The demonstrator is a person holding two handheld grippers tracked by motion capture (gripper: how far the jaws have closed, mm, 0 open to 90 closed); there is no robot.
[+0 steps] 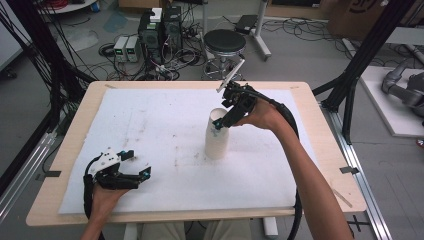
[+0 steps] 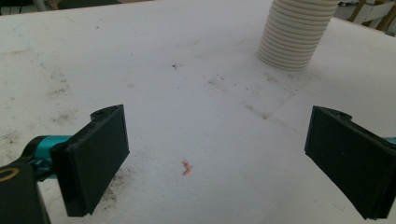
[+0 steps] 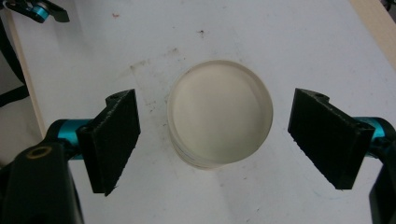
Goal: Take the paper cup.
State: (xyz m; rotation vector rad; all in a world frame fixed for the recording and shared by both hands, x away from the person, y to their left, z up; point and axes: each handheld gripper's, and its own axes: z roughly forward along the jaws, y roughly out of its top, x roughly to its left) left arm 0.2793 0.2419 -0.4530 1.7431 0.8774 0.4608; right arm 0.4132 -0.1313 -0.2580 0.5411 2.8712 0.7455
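Right claw: the right claw (image 3: pixel 215 135) hangs above the stack of cups (image 3: pixel 219 119), jaws spread wide on either side of the rim, not touching.
Stack of cups: stands upright mid-surface (image 1: pixel 150 120); the right gripper view looks straight into the top cup, nothing inside; the left gripper view shows its ribbed side.
Left claw: the left claw (image 2: pixel 217 161) is released, low over the white sheet, well apart from the stack.
Nearby: a small orange scrap (image 2: pixel 186 168) lies between its jaws.

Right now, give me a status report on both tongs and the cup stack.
Right tongs open above cup stack. Left tongs open, low over white mat. Nothing in the way.
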